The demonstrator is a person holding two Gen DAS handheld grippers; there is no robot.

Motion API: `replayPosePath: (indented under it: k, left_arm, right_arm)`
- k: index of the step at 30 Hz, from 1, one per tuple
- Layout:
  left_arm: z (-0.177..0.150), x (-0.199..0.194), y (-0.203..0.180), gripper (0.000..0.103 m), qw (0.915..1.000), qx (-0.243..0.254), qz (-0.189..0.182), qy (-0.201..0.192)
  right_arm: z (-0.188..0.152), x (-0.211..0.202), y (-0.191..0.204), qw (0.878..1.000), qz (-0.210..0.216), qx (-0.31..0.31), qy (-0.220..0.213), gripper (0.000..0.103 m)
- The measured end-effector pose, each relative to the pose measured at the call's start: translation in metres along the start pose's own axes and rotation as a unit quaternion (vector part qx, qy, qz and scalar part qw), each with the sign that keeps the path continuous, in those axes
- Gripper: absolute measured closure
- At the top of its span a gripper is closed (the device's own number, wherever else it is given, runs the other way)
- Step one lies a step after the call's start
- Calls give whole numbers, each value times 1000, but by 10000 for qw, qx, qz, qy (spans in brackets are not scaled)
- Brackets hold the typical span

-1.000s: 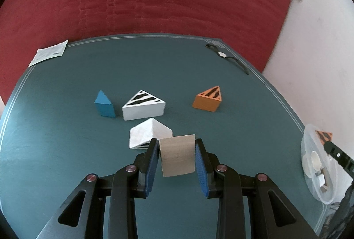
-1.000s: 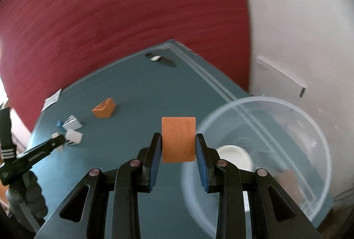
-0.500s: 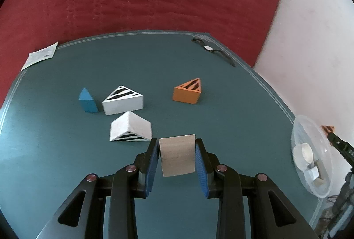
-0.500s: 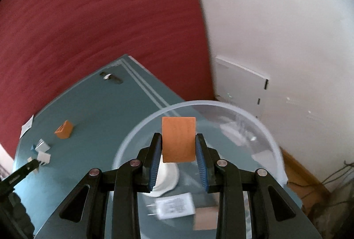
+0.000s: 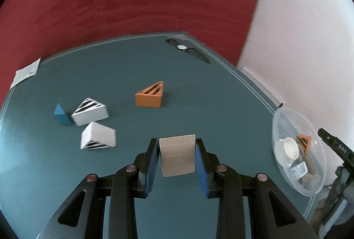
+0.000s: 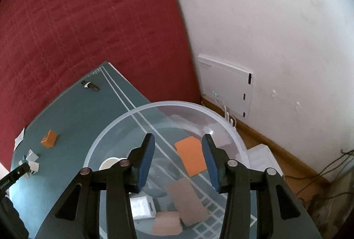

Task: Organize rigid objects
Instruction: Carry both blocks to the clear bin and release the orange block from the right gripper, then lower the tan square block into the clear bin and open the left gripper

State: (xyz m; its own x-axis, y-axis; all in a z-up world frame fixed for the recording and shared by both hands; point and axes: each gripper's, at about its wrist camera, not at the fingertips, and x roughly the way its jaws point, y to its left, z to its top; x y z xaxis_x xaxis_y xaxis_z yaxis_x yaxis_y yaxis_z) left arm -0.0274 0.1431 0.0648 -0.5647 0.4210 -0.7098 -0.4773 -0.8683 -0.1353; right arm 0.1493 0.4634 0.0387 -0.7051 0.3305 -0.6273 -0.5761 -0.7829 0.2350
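While the left gripper [image 5: 177,156] clamps a pale wooden block [image 5: 177,154] between its blue pads above the green table [image 5: 199,88], an orange wedge [image 5: 150,96], two white striped wedges [image 5: 90,111] [image 5: 98,136] and a small blue wedge [image 5: 60,115] lie on the table ahead, a watch [image 5: 183,47] and a paper slip [image 5: 25,71] near the far edge, and the clear bowl [image 5: 285,119] at the right.

In the right wrist view, the right gripper [image 6: 178,156] hangs over the bowl [image 6: 137,110]; its jaws have just been opening, and an orange block [image 6: 191,156] sits tilted between them, clear of the left pad. Brown blocks [image 6: 185,203] lie in the bowl below.
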Motion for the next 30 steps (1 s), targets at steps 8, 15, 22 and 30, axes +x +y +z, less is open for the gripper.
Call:
replayPosePath:
  k: [8, 15, 22, 30]
  left_arm:
    - [5, 6, -46, 69, 9988, 434, -199, 82]
    - [8, 15, -84, 69, 9956, 800, -454, 201]
    - [10, 21, -123, 69, 9903, 1137, -726, 321]
    - [14, 29, -166, 69, 9830, 1515, -979, 329]
  right_arm:
    - [2, -4, -17, 9999, 4, 128, -83, 57]
    - [-1, -13, -27, 9991, -315, 17, -298, 57]
    - [0, -22, -39, 9973, -562, 74, -464, 57]
    - [0, -23, -50, 9968, -652, 189, -419, 57]
